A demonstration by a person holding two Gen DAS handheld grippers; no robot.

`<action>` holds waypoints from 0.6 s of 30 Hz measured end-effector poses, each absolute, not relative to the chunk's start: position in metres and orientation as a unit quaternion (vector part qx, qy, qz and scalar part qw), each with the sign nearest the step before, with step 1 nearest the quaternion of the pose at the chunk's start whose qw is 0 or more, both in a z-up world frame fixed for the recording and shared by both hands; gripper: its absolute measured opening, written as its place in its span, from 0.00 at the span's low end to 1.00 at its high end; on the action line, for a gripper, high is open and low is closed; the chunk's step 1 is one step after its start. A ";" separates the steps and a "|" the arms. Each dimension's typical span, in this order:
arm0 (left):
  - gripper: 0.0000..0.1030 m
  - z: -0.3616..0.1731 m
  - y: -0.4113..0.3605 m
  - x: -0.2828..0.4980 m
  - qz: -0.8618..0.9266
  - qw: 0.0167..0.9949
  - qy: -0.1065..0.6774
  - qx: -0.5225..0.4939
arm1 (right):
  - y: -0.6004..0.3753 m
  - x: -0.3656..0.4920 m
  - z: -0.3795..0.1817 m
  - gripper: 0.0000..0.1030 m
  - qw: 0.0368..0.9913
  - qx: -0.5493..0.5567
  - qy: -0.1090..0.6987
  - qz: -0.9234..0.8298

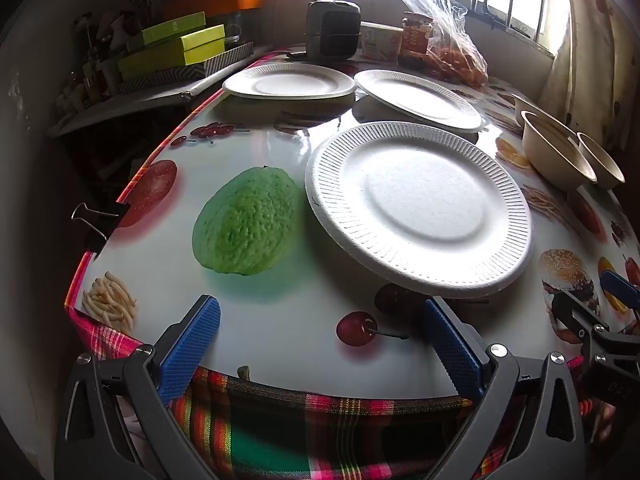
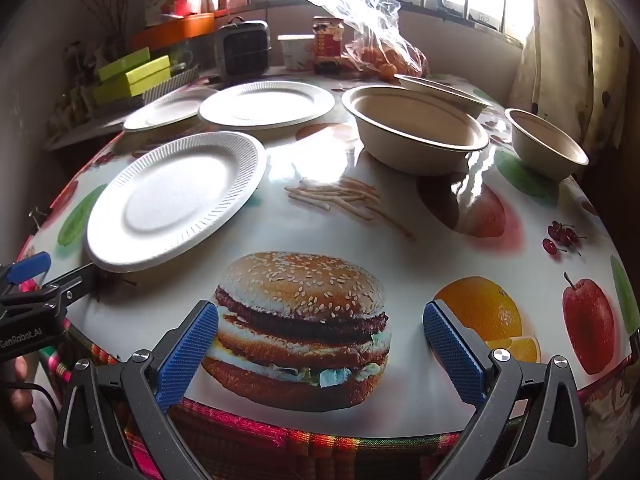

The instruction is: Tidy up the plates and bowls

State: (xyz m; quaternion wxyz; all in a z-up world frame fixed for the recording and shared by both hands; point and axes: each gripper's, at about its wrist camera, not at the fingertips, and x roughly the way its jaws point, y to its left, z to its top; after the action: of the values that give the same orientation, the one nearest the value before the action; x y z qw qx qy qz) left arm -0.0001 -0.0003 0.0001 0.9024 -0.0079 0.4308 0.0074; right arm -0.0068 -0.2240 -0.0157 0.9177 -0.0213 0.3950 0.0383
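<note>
**A:** How did the fingers stand?

**B:** On the left gripper [image 1: 320,344] the blue pads [image 1: 191,348] were spread wide with nothing between them, low at the near edge of the table [image 1: 280,320]. The right gripper [image 2: 320,348] was the same: fingers far apart, empty, over the printed burger on the tablecloth.

**A:** And just past the left one?

**B:** The nearest plate [image 1: 420,208], white and ribbed at the rim, lay just ahead and a little to the right of the left gripper's right finger. Its near edge looked slightly raised off the cloth, though I could not tell for sure. In the right wrist view the same plate sat at the left, beside the other gripper's fingertip.

**A:** Further out?

**B:** Two more white plates lay flat behind it: the far left plate [image 1: 289,81] and the far right plate [image 1: 418,98], close together, rims nearly meeting. The large bowl [image 2: 416,134], tan, stood to the right of the plates. A small bowl [image 2: 546,146] stood apart to its right, and a rear bowl [image 2: 440,90] lay behind, partly hidden.

**A:** Anything else?

**B:** A jar [image 2: 329,46], a bag of oranges [image 2: 380,52] and a small heater [image 2: 242,50] stood at the far end by the window.
</note>
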 end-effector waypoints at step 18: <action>0.98 0.038 -0.009 -0.015 0.003 0.926 0.376 0.000 | -0.239 -0.026 0.012 1.00 0.942 0.008 0.333 0.040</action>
State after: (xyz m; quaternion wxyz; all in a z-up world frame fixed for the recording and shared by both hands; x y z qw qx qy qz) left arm -0.0153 -0.0091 0.0380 0.9265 0.0005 0.3763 0.0031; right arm -0.0258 -0.2390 0.0117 0.9420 0.0076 0.3330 0.0404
